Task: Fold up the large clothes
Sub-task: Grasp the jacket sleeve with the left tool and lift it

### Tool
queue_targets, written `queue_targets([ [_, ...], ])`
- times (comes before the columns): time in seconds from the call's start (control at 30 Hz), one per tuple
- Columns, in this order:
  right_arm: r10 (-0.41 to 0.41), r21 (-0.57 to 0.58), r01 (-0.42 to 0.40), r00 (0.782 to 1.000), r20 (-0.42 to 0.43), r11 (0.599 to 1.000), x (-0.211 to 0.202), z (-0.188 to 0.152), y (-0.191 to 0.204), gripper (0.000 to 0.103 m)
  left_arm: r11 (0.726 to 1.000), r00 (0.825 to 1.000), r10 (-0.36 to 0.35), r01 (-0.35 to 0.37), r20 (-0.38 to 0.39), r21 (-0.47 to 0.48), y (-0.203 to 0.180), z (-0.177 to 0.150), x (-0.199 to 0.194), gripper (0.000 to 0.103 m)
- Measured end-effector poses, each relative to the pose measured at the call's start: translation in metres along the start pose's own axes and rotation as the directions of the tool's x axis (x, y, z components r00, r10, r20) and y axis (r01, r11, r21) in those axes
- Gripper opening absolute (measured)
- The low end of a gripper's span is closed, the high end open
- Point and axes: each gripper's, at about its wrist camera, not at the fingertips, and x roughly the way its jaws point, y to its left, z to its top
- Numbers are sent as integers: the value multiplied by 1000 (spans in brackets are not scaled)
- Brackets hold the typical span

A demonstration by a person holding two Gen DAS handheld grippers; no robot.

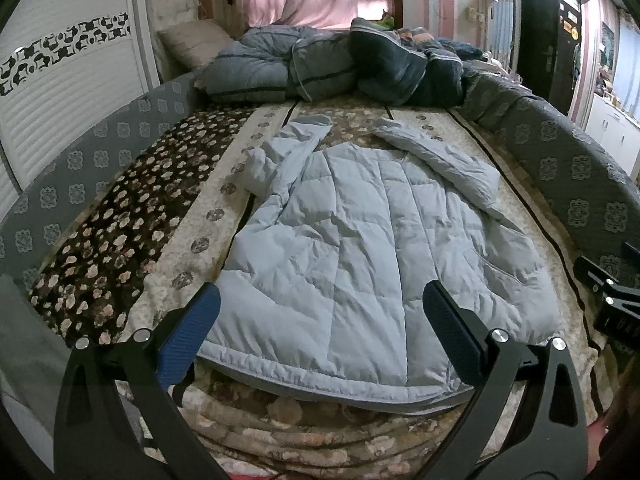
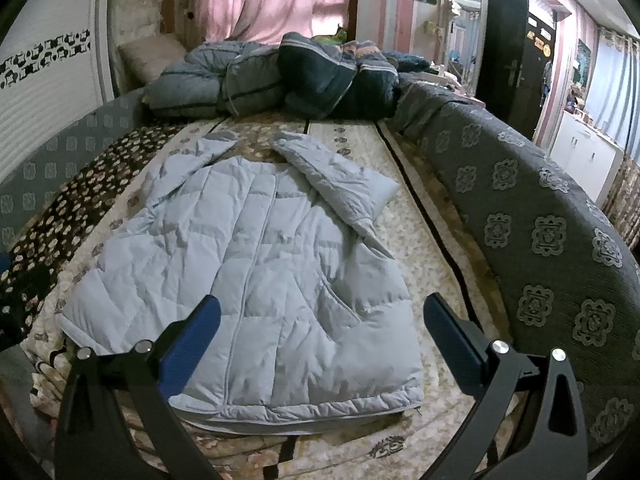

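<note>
A: Status, near to far?

B: Both my grippers, left (image 1: 320,328) and right (image 2: 320,328), hover at the bed's (image 2: 440,408) foot, jaws spread wide, pinching nothing. The pale blue quilted jacket (image 1: 360,240) lies flat just beyond, hem (image 1: 320,384) nearest me, both sleeves (image 2: 340,184) angled outward.

A: Progress?

B: I judge zero folds made. Sleeves, then body, all remain. Bundled duvets (image 1: 320,68) sit beyond.
</note>
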Motion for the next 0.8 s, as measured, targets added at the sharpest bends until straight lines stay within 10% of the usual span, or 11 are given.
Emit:
queue_targets([
  [0.37,12,-123,-6,999,47,992,30,59,18,101,1000,1000,-14,14,-3,-2,19,58,29,100],
  [0.8,65,-159,-60,998,26,986,128,157,-4,101,997,997,71,-72,-40,-6,75,171,157,100],
])
